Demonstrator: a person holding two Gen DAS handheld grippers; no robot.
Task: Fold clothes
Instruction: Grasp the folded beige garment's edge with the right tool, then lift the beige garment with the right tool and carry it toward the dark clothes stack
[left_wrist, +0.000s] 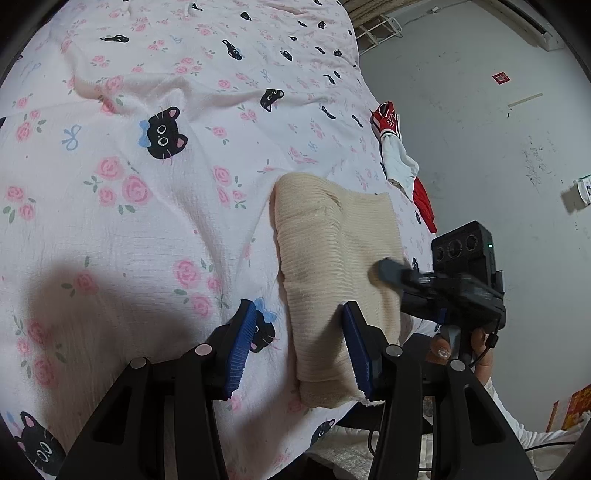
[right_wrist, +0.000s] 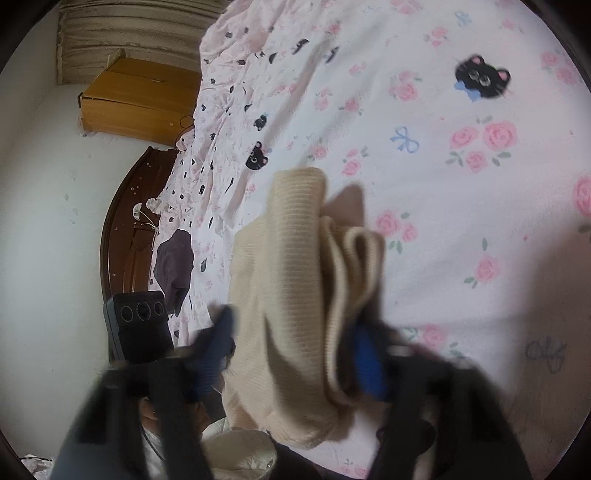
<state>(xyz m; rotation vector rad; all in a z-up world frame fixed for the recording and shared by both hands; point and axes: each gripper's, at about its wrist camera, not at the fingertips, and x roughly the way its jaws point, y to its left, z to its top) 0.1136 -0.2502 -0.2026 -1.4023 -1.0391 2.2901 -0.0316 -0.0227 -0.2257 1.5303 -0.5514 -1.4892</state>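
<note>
A cream ribbed knit garment (left_wrist: 332, 251) lies folded near the edge of the bed. My left gripper (left_wrist: 301, 343) is open just above it, the left pad over the sheet and the right pad over the knit. In the left wrist view the right gripper (left_wrist: 391, 273) rests on the garment's right side. In the right wrist view the garment (right_wrist: 291, 295) is bunched between the blurred blue pads of my right gripper (right_wrist: 291, 354), whose jaws stand wide apart around the folds.
The bed has a pink sheet (left_wrist: 155, 155) with roses and black cats. A red and white garment (left_wrist: 399, 158) hangs at the bed's far edge. A dark garment (right_wrist: 173, 269), a wooden headboard (right_wrist: 125, 229) and a cardboard box (right_wrist: 136, 99) lie beyond.
</note>
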